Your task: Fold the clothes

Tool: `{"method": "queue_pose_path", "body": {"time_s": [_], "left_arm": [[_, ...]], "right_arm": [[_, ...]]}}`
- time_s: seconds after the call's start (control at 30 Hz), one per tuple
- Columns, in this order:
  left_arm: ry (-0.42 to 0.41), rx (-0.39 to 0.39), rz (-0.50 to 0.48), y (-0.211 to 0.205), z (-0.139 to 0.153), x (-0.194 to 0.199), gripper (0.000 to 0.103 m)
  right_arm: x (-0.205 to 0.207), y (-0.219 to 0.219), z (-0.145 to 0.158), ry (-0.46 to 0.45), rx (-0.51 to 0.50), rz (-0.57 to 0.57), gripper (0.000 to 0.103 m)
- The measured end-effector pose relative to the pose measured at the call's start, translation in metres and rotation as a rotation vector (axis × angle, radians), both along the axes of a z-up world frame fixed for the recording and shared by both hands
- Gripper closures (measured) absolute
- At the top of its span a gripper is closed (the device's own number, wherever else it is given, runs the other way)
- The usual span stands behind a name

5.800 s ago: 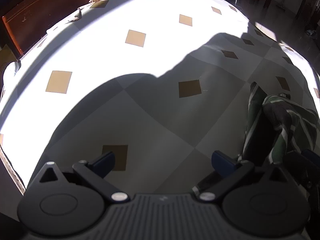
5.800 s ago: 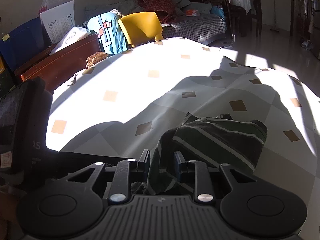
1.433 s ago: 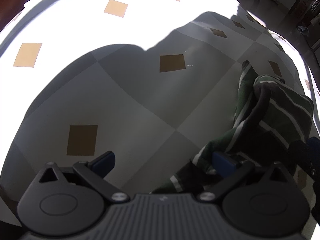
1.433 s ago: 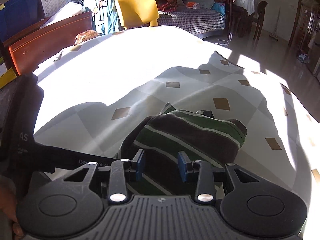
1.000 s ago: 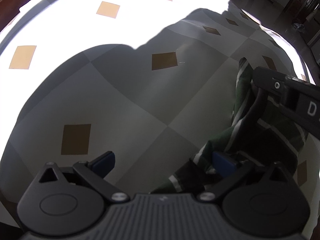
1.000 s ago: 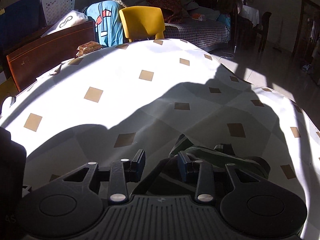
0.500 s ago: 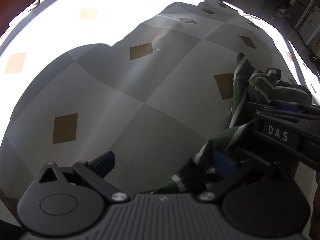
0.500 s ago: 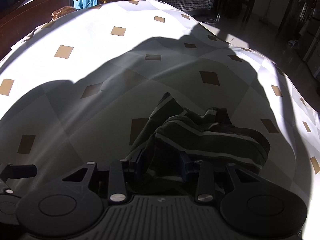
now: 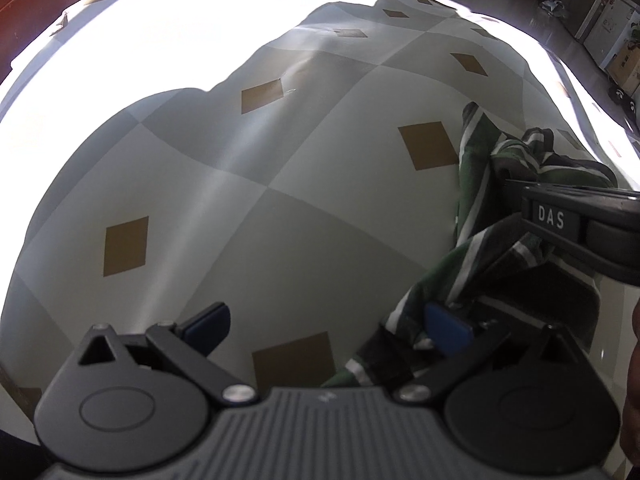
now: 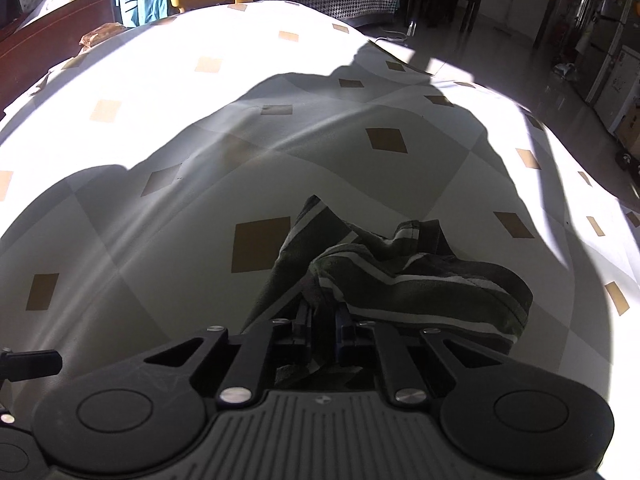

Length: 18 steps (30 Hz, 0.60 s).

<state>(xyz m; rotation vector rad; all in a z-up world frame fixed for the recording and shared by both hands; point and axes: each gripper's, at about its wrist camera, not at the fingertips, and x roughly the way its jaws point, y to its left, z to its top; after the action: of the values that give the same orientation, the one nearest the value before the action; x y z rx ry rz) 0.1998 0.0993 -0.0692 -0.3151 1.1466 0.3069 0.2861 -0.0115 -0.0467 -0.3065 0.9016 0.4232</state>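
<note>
While clamped, right hand-held gripper (image 10: 323, 326) pinches striped garment (image 10: 420, 280).

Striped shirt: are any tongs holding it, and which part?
The right tongs pinch a bunched fold at the near edge of the striped shirt. The left tongs are open, holding nothing.

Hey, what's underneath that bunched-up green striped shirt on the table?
The green striped shirt lies crumpled on the checked tablecloth, which shows all around it. Whatever sits directly beneath the heap is covered by its folds, and the right gripper pinches its near edge.
</note>
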Motion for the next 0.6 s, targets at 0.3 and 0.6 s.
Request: {"method": "queue_pose_path", "body": {"time_s": [0.3,0.6], "left_arm": [[-0.001,-0.095,0.049,0.016,0.0,0.007,0.0],[0.049,-0.093,0.111,0.029,-0.012,0.006,0.0]], "right_arm": [[0.005,0.007,0.018,-0.179,0.183,-0.052,0.092],[0.016,0.012,0.012,-0.14,0.193,-0.034,0.079]]}}
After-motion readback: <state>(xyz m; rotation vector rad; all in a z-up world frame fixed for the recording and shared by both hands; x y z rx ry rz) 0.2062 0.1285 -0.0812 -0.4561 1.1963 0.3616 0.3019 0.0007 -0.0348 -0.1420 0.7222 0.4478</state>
